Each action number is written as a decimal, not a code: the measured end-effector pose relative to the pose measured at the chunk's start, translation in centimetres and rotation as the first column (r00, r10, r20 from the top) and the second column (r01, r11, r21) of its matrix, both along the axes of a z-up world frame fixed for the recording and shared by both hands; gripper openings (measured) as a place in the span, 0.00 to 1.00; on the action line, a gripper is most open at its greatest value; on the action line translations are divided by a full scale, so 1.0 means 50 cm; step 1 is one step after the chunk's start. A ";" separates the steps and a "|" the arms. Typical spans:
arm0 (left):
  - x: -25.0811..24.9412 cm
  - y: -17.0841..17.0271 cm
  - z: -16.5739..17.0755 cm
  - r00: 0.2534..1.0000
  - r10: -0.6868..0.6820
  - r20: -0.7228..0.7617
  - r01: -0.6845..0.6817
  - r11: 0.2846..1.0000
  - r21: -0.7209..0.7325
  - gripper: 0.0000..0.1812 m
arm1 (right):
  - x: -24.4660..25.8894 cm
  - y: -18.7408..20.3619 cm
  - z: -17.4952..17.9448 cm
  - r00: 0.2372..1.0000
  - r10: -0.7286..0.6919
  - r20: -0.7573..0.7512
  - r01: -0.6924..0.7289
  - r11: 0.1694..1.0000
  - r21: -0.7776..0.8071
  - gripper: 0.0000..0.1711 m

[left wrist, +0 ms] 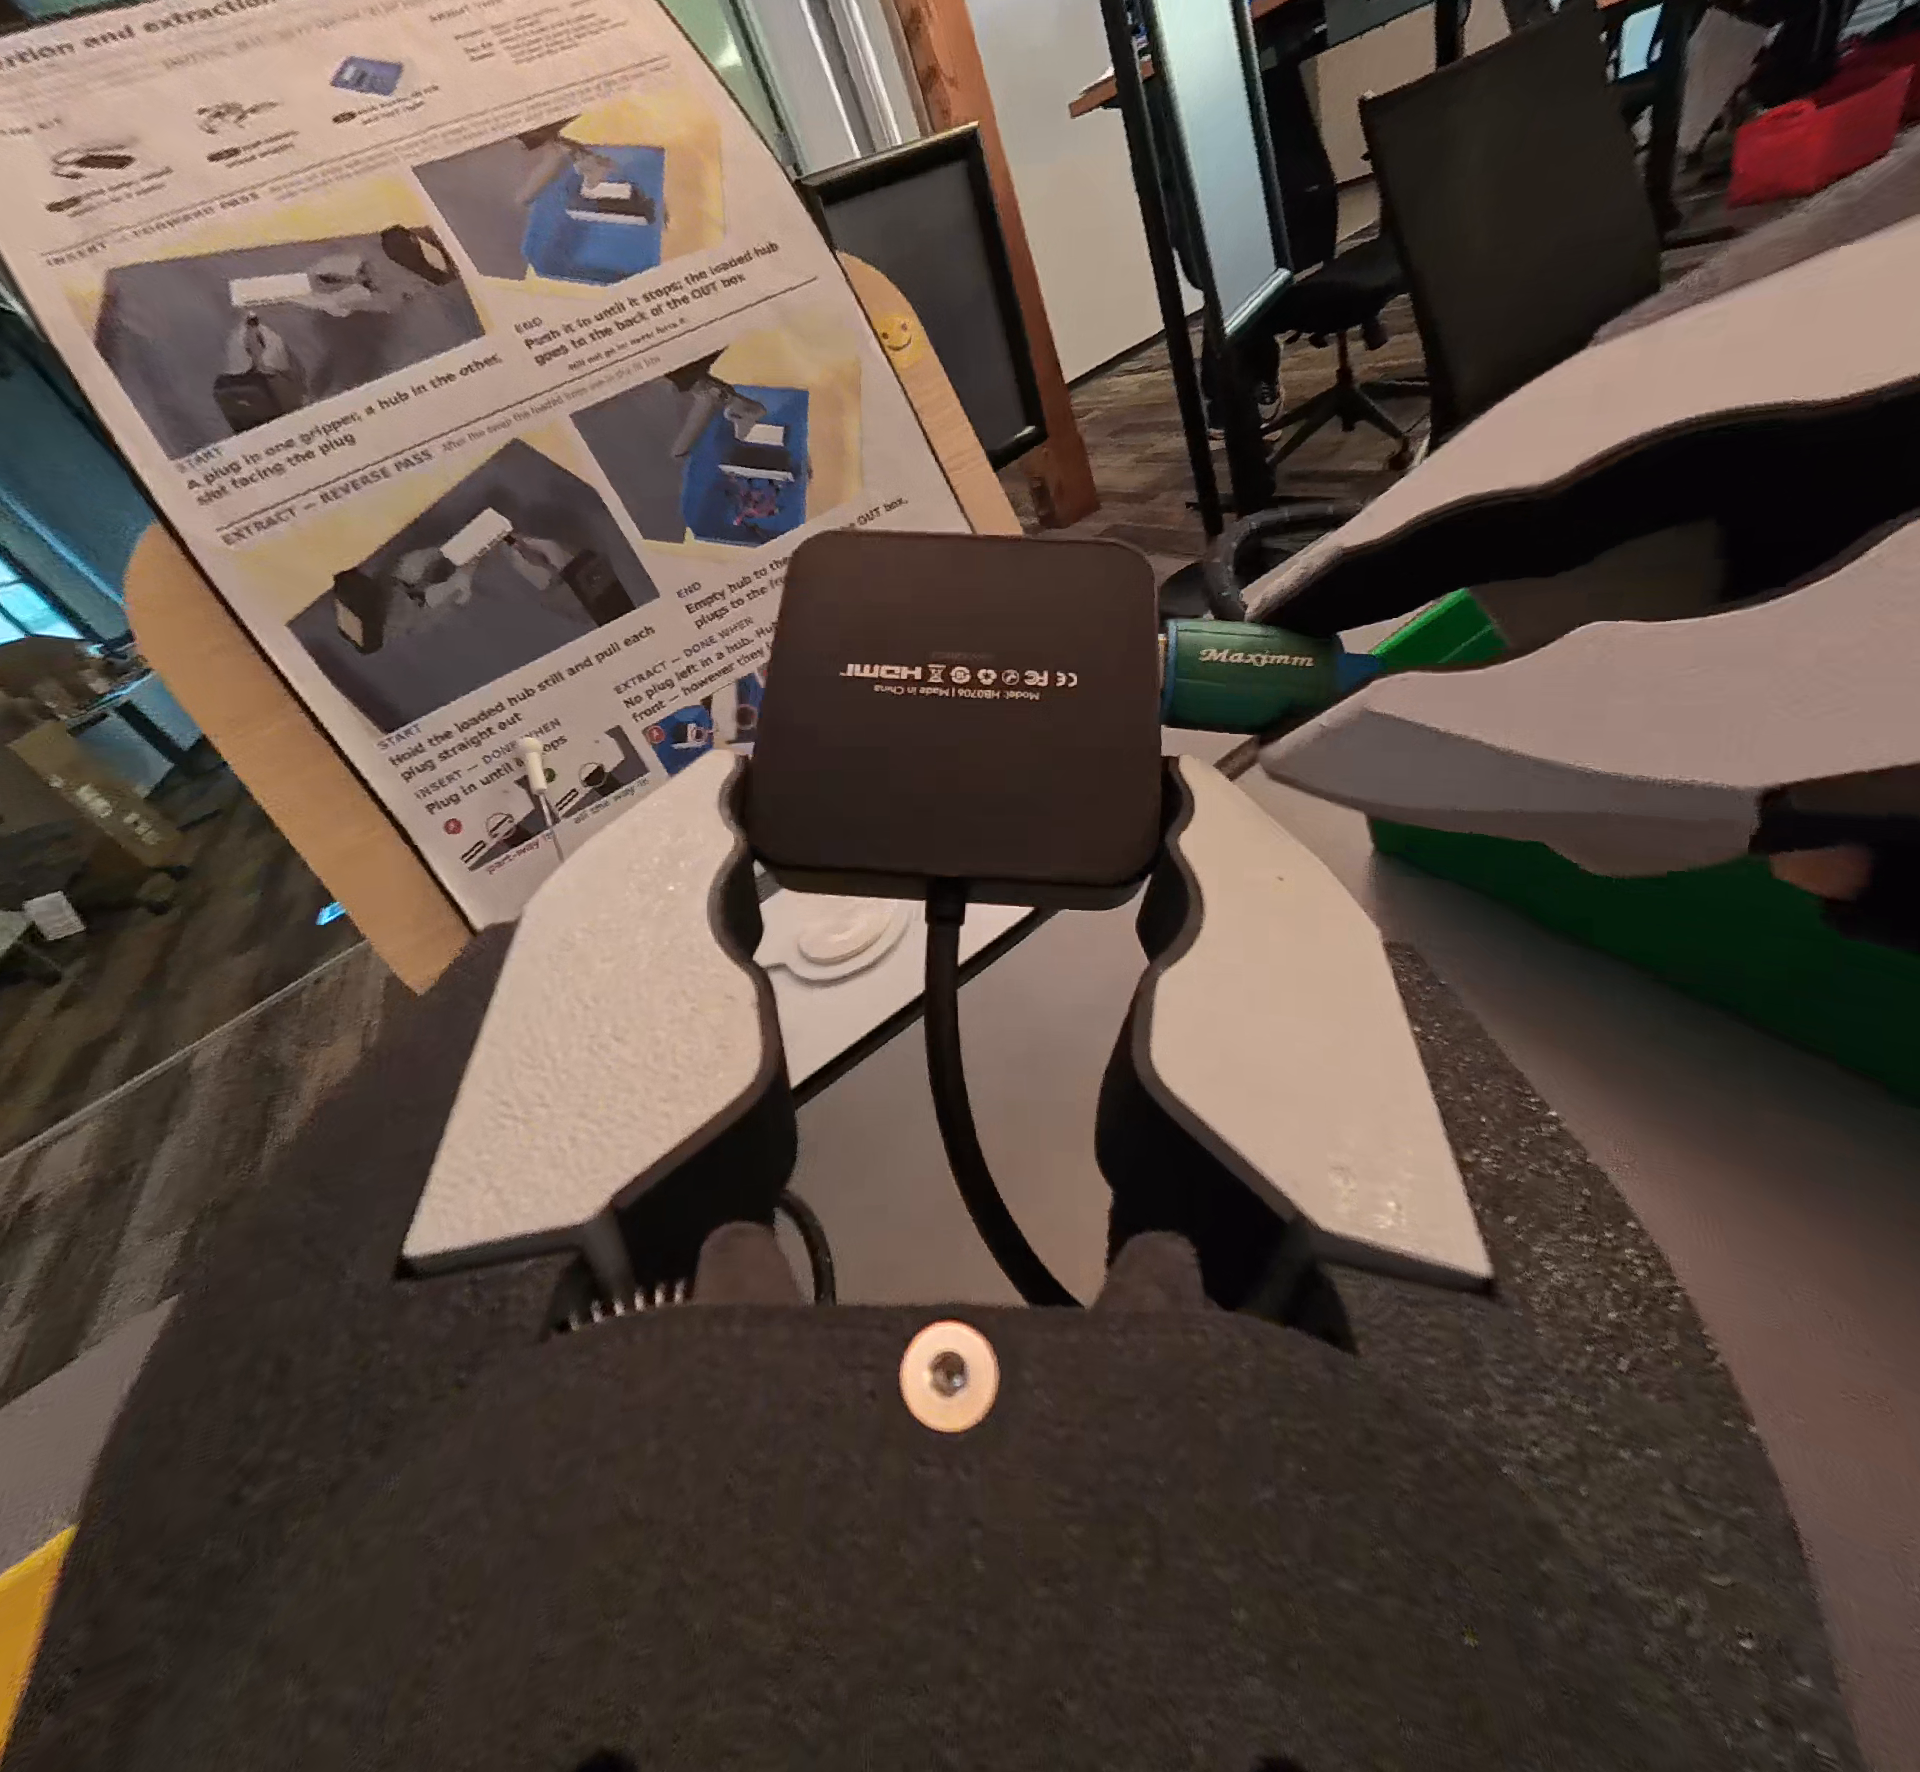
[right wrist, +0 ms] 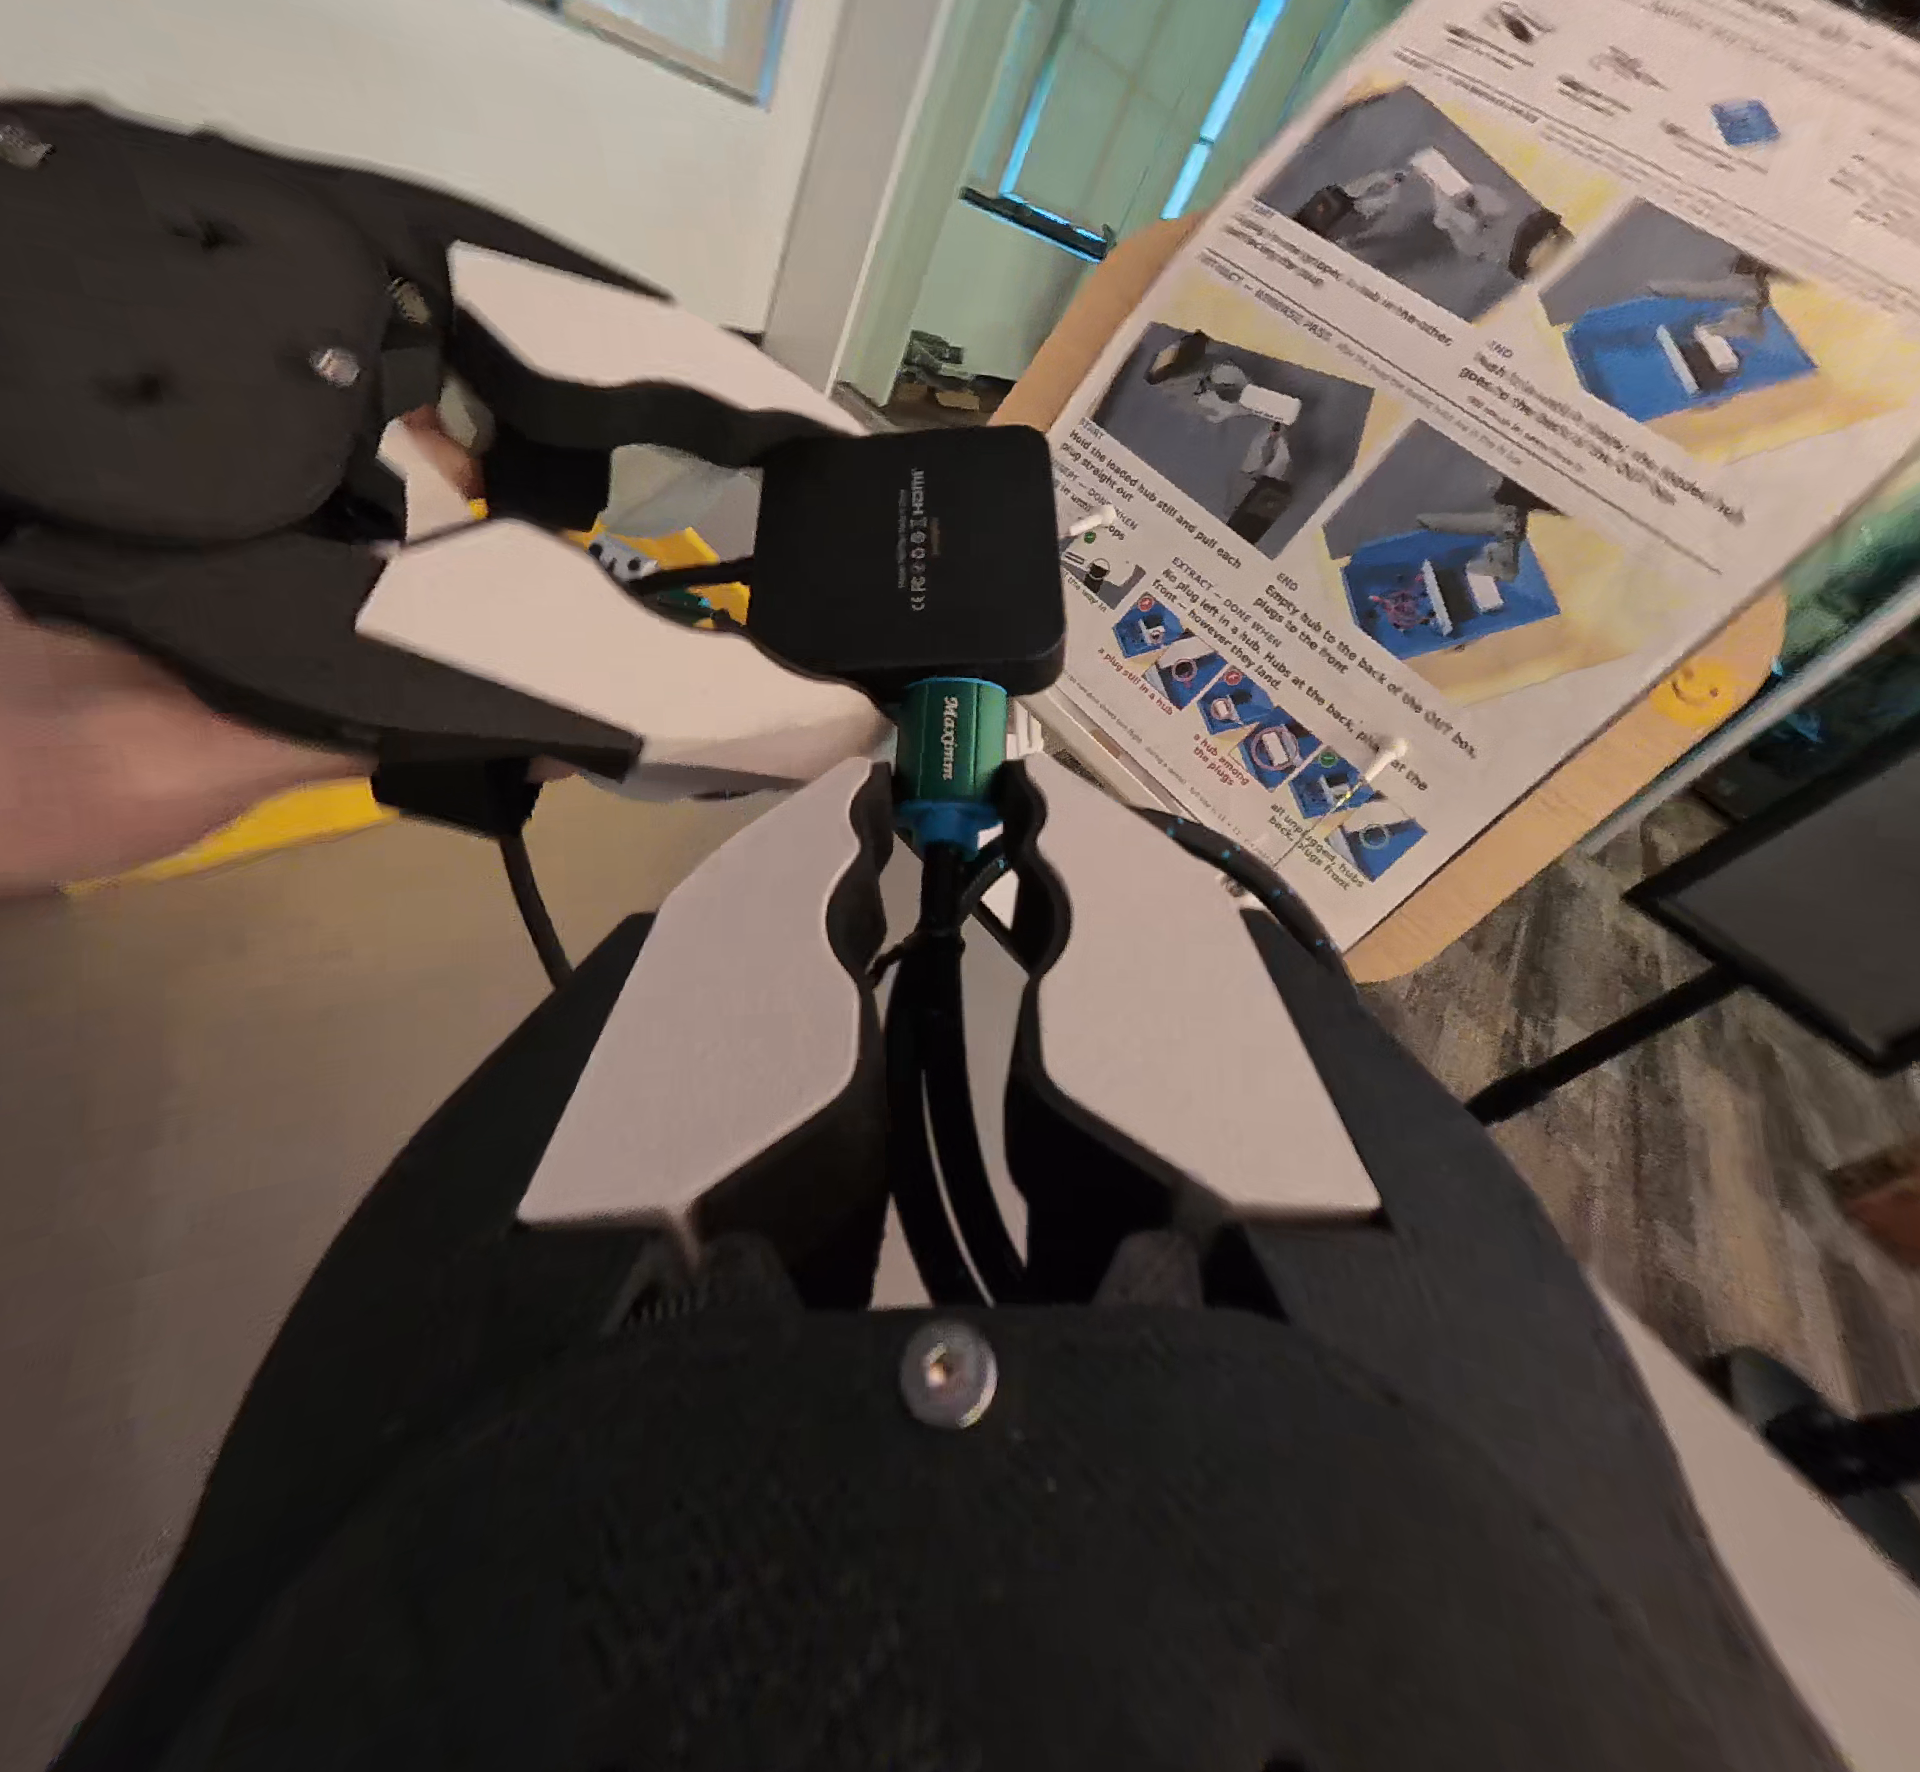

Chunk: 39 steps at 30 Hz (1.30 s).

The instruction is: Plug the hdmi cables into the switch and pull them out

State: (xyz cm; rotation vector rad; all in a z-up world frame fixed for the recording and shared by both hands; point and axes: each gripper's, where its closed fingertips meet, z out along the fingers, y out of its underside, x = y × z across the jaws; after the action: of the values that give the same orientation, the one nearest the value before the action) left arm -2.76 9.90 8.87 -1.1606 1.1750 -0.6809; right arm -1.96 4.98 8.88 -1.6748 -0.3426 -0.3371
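The left gripper (left wrist: 956, 808) has its grey fingers closed against the two sides of a flat, square black plastic HDMI switch (left wrist: 954, 714), holding it up in the air with its own black lead (left wrist: 961, 1078) trailing back between the fingers. The right gripper (right wrist: 945, 813) is pinched tight on the blue collar of a green metal-sleeved HDMI plug (right wrist: 948, 730), whose tip sits against the switch's edge port; how deep it is seated I cannot tell. Behind them leans a printed instruction poster (left wrist: 416, 320) on a board.
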 end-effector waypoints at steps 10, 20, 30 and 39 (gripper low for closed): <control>-0.121 0.072 0.105 0.985 -0.019 0.171 0.044 0.989 -0.142 0.40 | 0.146 -0.222 0.028 0.992 0.003 -0.129 -0.044 0.949 -0.313 0.12; -0.128 0.054 0.119 0.984 -0.060 0.169 0.081 0.990 -0.118 0.40 | 0.277 -0.421 -0.237 0.956 -0.212 -0.202 -0.051 0.561 -0.826 0.12; -0.116 0.052 0.106 0.987 -0.066 0.146 0.085 0.989 -0.122 0.40 | 0.251 -0.367 -0.320 0.938 -0.083 -0.335 -0.268 0.438 -0.858 0.10; -0.108 0.040 0.099 0.985 -0.110 0.134 0.128 0.982 -0.135 0.40 | 0.239 -0.355 -0.282 0.884 -0.009 -0.467 -0.392 0.529 -0.753 0.18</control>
State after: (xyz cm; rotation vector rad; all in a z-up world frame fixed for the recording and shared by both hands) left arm -8.15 11.90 13.82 -1.1555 1.1092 -0.9299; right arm 9.97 -12.79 -5.23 -2.5685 -0.3911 0.4762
